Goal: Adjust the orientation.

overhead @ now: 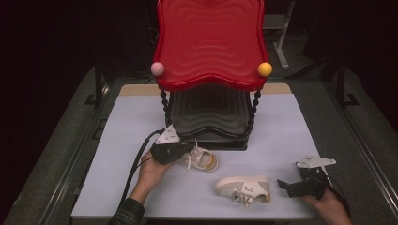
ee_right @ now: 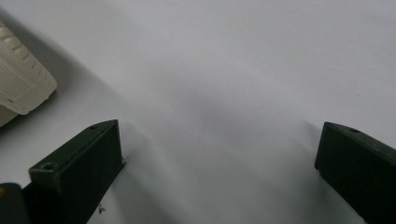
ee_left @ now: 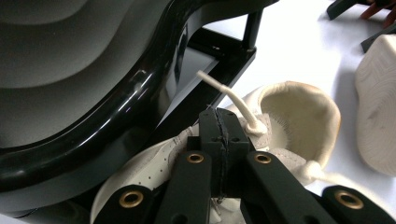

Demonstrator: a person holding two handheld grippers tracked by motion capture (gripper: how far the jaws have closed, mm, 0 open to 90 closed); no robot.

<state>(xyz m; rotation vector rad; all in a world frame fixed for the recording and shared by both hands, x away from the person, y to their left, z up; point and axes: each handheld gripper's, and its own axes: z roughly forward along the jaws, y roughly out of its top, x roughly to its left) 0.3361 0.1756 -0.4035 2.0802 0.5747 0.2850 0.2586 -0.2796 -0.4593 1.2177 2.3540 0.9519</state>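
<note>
Left gripper (ee_left: pixel 219 135) clenched on sneaker (overhead: pixel 201 158) tongue: lift slowly toward shoe rack (overhead: pixel 209 117). Right gripper (ee_right: pixel 219 172) released.

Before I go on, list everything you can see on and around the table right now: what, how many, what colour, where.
Shoe rack: one, red top shelf over a black lower shelf, far middle of the table.
Balls: two, pink and yellow, on the red shelf's front corners.
Shoes: two, cream-white; one just before the rack, the other on its side, nearer the front edge.
Table: one, white top.
Left gripper: black, jaws shut on the first shoe's upper.
Right gripper: black, jaws wide open, right of the second shoe.
Hands: two, holding the grippers.
</note>
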